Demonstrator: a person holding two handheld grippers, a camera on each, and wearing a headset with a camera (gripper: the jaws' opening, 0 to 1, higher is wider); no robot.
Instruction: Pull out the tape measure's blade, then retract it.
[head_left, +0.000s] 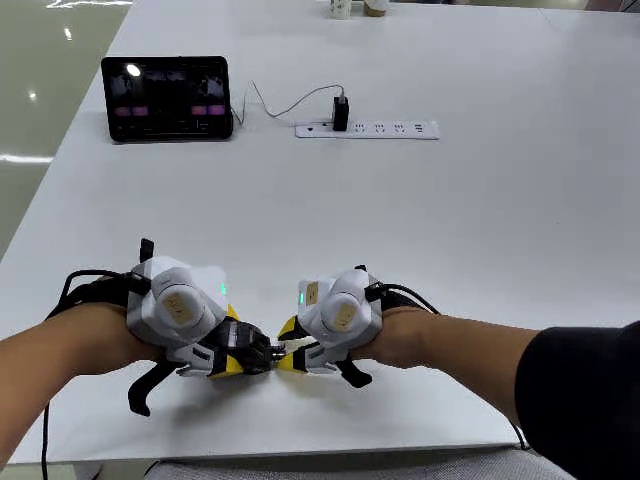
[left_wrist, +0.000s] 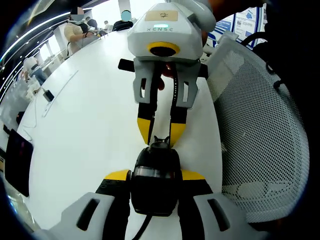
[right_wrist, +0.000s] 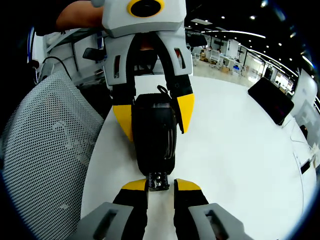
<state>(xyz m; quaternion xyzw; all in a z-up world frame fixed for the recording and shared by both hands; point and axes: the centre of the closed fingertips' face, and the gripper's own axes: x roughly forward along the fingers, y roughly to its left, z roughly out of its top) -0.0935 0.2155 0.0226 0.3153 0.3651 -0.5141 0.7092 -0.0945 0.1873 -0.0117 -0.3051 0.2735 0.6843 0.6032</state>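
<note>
A black tape measure (head_left: 256, 350) lies low over the white table (head_left: 420, 230) near its front edge. My left gripper (head_left: 232, 354) is shut on its body, and the yellow fingertips (left_wrist: 118, 175) clamp the tape measure (left_wrist: 155, 180) on both sides. My right gripper (head_left: 287, 351) faces it from the right. In the right gripper view, the right gripper (right_wrist: 156, 184) is closed on the small metal hook of the blade (right_wrist: 157, 180), which sits at the case mouth. No length of blade shows between case and hook. The tape measure (right_wrist: 154, 135) fills the gap between the two grippers.
A dark tablet (head_left: 166, 97) stands at the back left. A white power strip (head_left: 370, 128) with a black plug and cable lies behind the middle. A mesh chair back (left_wrist: 260, 125) is just off the table's front edge. People sit far off (left_wrist: 77, 30).
</note>
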